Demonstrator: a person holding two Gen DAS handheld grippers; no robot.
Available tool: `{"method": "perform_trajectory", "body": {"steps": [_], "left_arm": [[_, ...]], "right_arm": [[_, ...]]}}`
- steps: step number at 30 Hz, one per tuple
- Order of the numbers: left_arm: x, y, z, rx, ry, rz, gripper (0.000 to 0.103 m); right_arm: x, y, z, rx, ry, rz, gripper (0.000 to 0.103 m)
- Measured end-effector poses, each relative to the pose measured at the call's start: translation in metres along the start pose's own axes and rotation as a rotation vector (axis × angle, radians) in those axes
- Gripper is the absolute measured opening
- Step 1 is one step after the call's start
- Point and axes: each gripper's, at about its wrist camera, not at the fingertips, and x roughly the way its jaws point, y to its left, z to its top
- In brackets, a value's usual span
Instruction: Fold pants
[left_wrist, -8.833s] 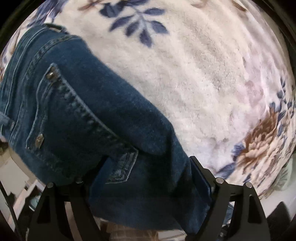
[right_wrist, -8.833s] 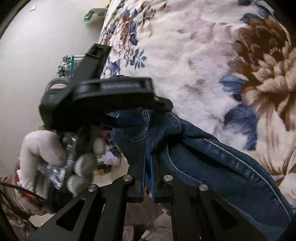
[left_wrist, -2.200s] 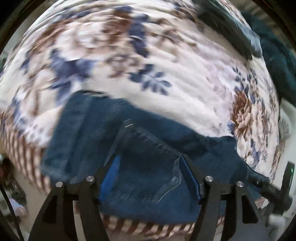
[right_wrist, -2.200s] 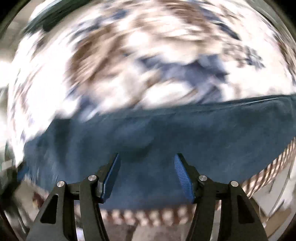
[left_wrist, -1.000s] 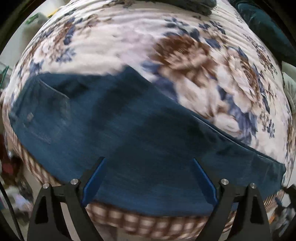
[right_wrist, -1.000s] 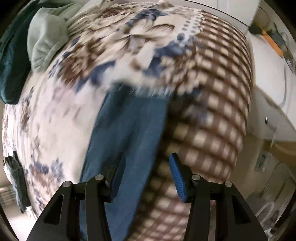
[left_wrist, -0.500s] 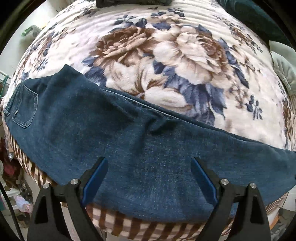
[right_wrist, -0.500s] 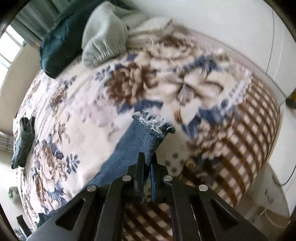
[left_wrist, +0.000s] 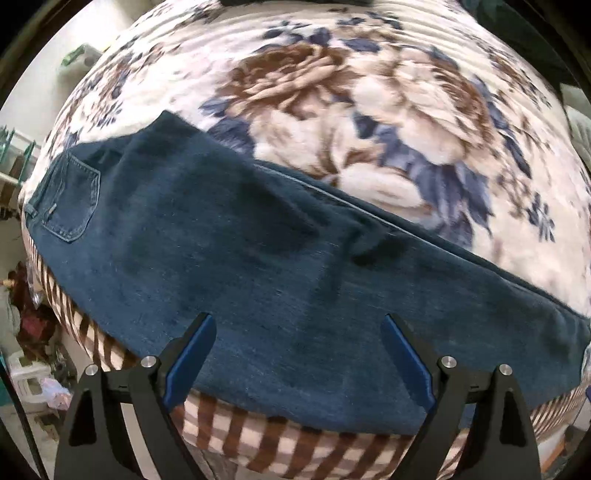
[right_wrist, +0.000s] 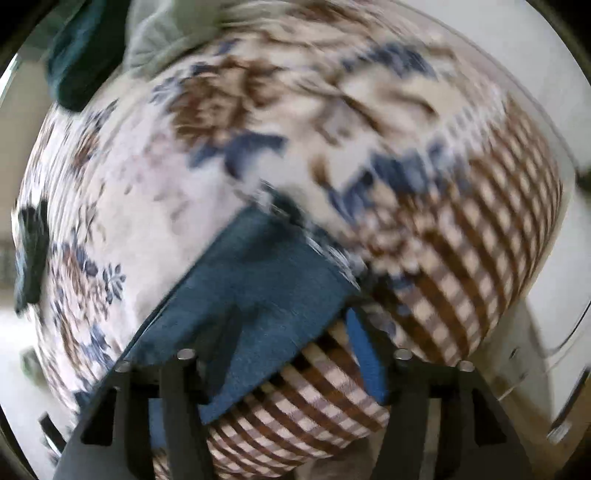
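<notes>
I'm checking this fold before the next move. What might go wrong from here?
The jeans lie along the blanket's near edge, so a tug may slide them off. A crease mid-leg could get folded in. Both the left gripper and right gripper are open, gripping nothing.

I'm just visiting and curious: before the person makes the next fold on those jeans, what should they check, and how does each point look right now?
1. Jeans lying flat along the blanket: mostly ok, small wrinkles mid-leg.
2. Left gripper open above the denim: ok.
3. Right gripper open at the hem end: ok.
4. Hem edges aligned: cannot tell, blurred.
5. Back pocket end resting on the bed: ok.
</notes>
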Motion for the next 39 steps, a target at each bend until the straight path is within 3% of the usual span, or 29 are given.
{"method": "perform_trajectory", "body": {"steps": [3,8,9,10,11,13,18,23,28,30,31,33,34,35,36,37,39], "left_arm": [[0.005,0.001,0.009,-0.010,0.007,-0.014,0.091],[0.002,-0.014,0.028,0.049,-0.028,-0.039,0.091],[0.001,-0.017,0.030,0.056,-0.032,-0.045,0.091],[0.001,-0.020,0.031,0.062,-0.035,-0.052,0.091],[0.001,-0.023,0.032,0.067,-0.035,-0.058,0.091],[-0.001,-0.027,0.030,0.072,-0.034,-0.066,0.091],[-0.008,-0.043,0.014,0.084,-0.031,-0.065,0.091],[0.002,-0.036,0.003,0.065,-0.016,-0.052,0.091],[0.010,-0.028,0.001,0.048,-0.010,-0.034,0.091],[0.011,-0.026,0.001,0.038,-0.001,-0.035,0.091],[0.012,-0.025,0.000,0.035,0.000,-0.038,0.091],[0.009,-0.022,-0.001,0.038,-0.004,-0.042,0.091],[0.008,-0.024,-0.004,0.042,-0.007,-0.045,0.091],[0.008,-0.022,-0.004,0.045,-0.005,-0.054,0.091],[0.006,-0.022,-0.007,0.050,-0.001,-0.066,0.091],[0.007,-0.025,-0.009,0.058,0.010,-0.074,0.091],[0.010,-0.032,-0.011,0.065,0.031,-0.089,0.091]], "right_arm": [[0.004,0.023,0.024,-0.094,-0.011,-0.076,0.063],[0.053,0.045,0.053,-0.216,0.066,-0.176,0.062],[0.063,0.050,0.055,-0.241,0.077,-0.199,0.056],[0.066,0.053,0.055,-0.259,0.072,-0.195,0.027],[0.068,0.060,0.054,-0.297,0.048,-0.228,0.014],[0.062,0.071,0.049,-0.347,-0.013,-0.272,0.006],[0.006,0.075,0.035,-0.259,-0.236,-0.233,0.005],[-0.015,0.070,0.032,-0.199,-0.311,-0.219,0.002],[0.007,0.030,0.053,-0.078,-0.240,-0.213,0.000],[0.025,0.017,0.064,-0.041,-0.126,-0.125,0.001],[0.032,0.012,0.066,-0.014,-0.072,-0.075,0.001],[0.029,0.002,0.063,0.023,-0.048,-0.003,0.003],[0.024,-0.004,0.059,0.036,-0.059,0.014,0.011],[0.018,-0.012,0.052,0.056,-0.067,0.037,0.020],[0.015,-0.019,0.046,0.076,-0.063,0.058,0.052],[0.015,-0.028,0.039,0.101,-0.056,0.083,0.074],[0.020,-0.048,0.017,0.169,-0.022,0.171,0.078]]}}
